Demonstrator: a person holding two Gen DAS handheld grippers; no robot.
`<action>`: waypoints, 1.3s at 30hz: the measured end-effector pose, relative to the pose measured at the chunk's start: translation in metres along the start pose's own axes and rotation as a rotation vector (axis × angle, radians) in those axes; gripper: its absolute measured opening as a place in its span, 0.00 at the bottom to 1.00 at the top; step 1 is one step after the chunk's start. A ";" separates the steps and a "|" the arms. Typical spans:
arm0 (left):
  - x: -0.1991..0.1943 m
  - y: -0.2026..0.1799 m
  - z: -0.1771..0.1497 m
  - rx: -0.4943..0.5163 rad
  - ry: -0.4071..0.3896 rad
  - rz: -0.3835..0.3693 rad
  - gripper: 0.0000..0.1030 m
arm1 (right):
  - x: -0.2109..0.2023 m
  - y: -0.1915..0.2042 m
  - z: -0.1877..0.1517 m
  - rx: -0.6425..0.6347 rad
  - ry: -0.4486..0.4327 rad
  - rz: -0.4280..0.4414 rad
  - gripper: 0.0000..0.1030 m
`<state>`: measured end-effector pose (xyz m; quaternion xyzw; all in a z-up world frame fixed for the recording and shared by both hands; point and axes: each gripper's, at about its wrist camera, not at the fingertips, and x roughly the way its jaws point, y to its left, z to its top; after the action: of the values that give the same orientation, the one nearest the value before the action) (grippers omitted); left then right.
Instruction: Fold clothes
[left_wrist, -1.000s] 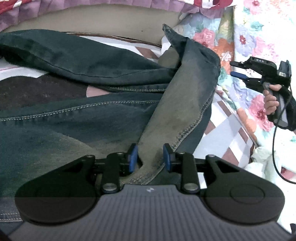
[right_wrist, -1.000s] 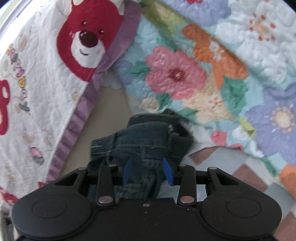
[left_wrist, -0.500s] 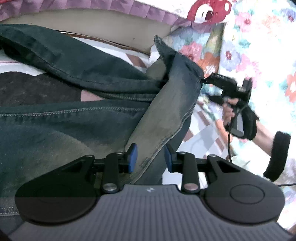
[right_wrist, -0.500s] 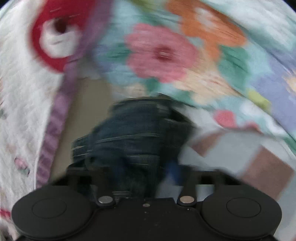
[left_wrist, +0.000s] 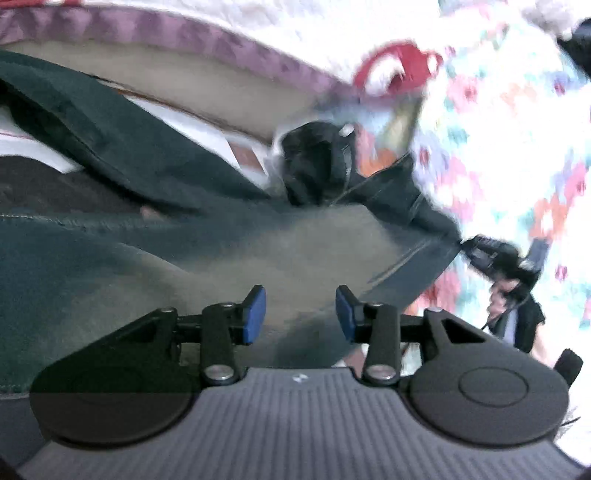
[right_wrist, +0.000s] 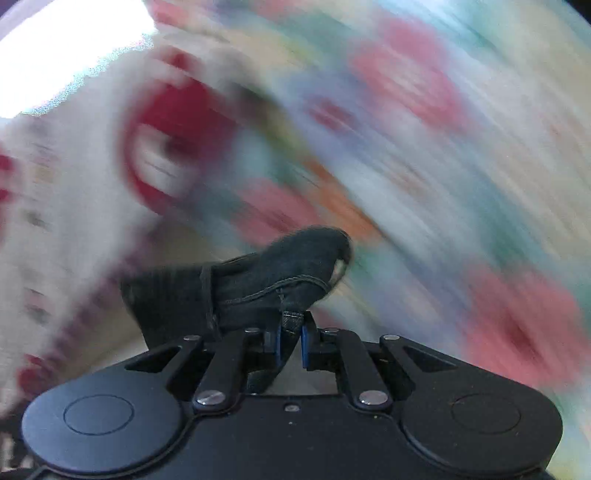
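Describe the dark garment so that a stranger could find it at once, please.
On the bed covered by a flowered quilt lie the jeans, dark blue denim faded in the middle. The right gripper pinches one edge, its jaws closing. Nothing else here is dark, plain and stitched.

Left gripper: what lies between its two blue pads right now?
Faded denim of the jeans lies between the opening left gripper pads, untouched; the left wrist view shows it.

Dark blue jeans (left_wrist: 155, 258), floral quilt (left_wrist: 517, 155)
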<state>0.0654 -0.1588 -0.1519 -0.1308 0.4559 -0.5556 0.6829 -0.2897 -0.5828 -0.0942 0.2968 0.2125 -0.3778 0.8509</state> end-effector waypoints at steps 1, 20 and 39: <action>0.008 -0.007 -0.003 0.037 0.036 0.016 0.40 | 0.005 -0.020 -0.019 0.033 0.056 -0.037 0.10; 0.073 -0.064 -0.056 0.535 0.258 0.319 0.49 | 0.040 -0.082 -0.065 0.306 0.179 -0.027 0.40; 0.028 -0.051 -0.014 0.188 0.229 0.230 0.55 | -0.011 -0.017 -0.043 -0.248 0.055 -0.227 0.16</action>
<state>0.0216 -0.1963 -0.1382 0.0507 0.4888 -0.5253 0.6947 -0.3159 -0.5576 -0.1256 0.1739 0.3127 -0.4340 0.8268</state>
